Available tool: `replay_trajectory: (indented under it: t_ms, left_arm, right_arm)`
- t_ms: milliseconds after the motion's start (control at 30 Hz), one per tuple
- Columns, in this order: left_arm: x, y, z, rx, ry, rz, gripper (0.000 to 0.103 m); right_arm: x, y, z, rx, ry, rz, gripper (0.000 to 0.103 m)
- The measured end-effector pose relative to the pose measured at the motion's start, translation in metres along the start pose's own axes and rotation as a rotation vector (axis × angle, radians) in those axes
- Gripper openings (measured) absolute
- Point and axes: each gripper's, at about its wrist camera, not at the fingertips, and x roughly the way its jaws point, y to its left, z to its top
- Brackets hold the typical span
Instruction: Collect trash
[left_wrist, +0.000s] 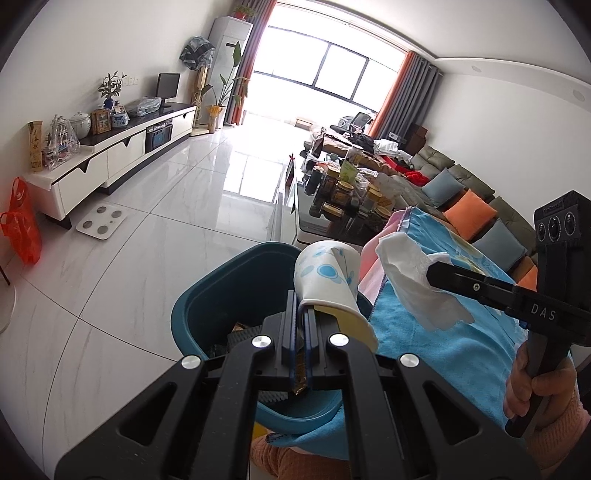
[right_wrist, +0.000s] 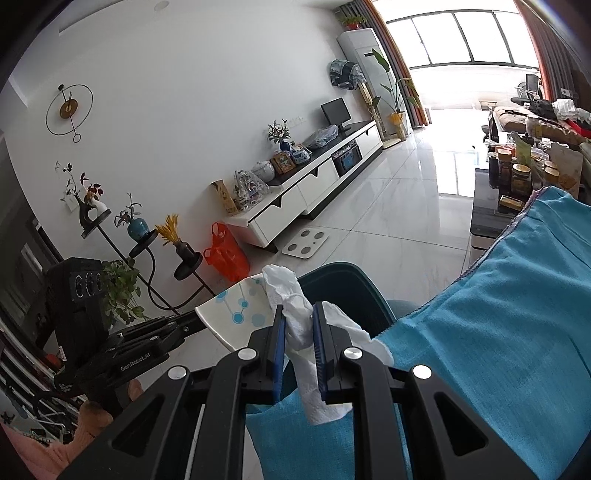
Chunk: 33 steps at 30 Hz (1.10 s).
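The left hand-held gripper (left_wrist: 301, 314) pinches a paper cup's (left_wrist: 328, 277) rim over the teal bin (left_wrist: 207, 306), while the right hand-held gripper (right_wrist: 298, 314) clamps a crumpled tissue (right_wrist: 291, 314) beside it; releasing early could drop either outside.

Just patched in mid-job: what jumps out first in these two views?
The left gripper pinches a crushed paper cup by its rim right over the teal bin. Beside it, the right gripper is clamped on a crumpled white tissue, above a blue towel draped at the bin's right.
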Motion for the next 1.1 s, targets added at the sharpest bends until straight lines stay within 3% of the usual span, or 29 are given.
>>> replay_trajectory:
  t_ms: [1100]
  left_arm:
    - [0.037, 0.016, -0.005, -0.038, 0.029, 0.042, 0.004]
  right_arm:
    - [0.05, 0.002, 0.014, 0.005, 0.064, -0.044, 0.013]
